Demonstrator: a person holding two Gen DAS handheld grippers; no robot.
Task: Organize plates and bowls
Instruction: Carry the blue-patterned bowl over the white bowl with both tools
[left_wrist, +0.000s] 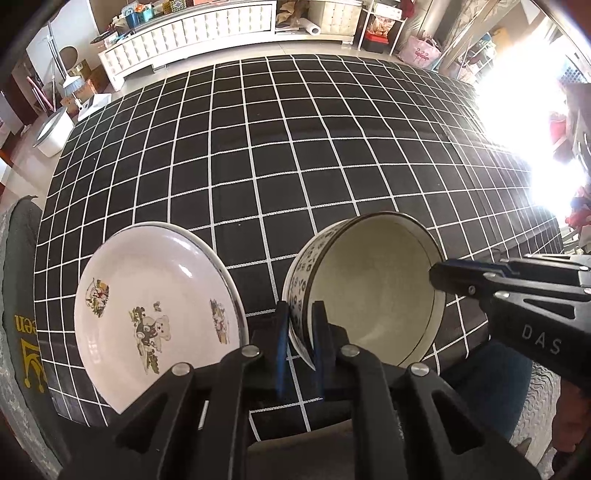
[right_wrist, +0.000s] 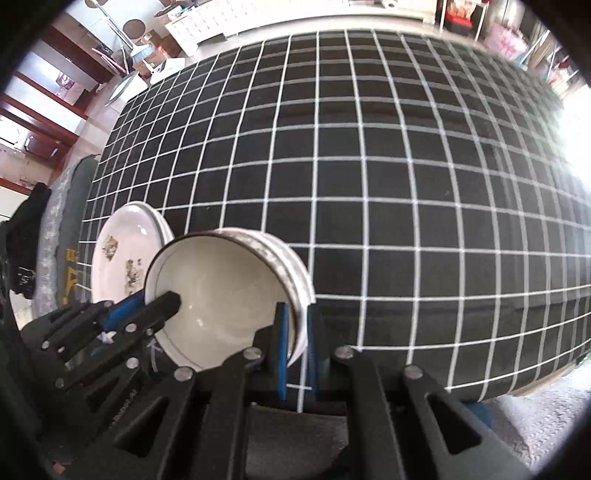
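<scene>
Holding the bowl (left_wrist: 369, 291) two-handed: left gripper (left_wrist: 302, 332) is clamped on the near-left rim, one pad inside the wall, one outside on the lettered band. Right gripper (right_wrist: 296, 332) is clamped the same way on the opposite rim. Bowl sits tipped, mouth toward both cameras, over the near edge of the checked cloth (left_wrist: 295, 147); whether its base touches the cloth cannot be told. In the right wrist view a second rim seems to show behind the first, so possibly two bowls nested; not certain.

Plate (left_wrist: 155, 302) lies just left of the bowl, close but apparently not touching, and looks like a small stack in the right wrist view.

Handling judgement: glazed ceramic, so rigid, fairly heavy, slick under the pads, and liable to chip or shatter if dropped or knocked against the plate. Rim pinch is the only purchase available; opposite-side grips balance the weight. Thin contact area, so keep level and set down gently.
</scene>
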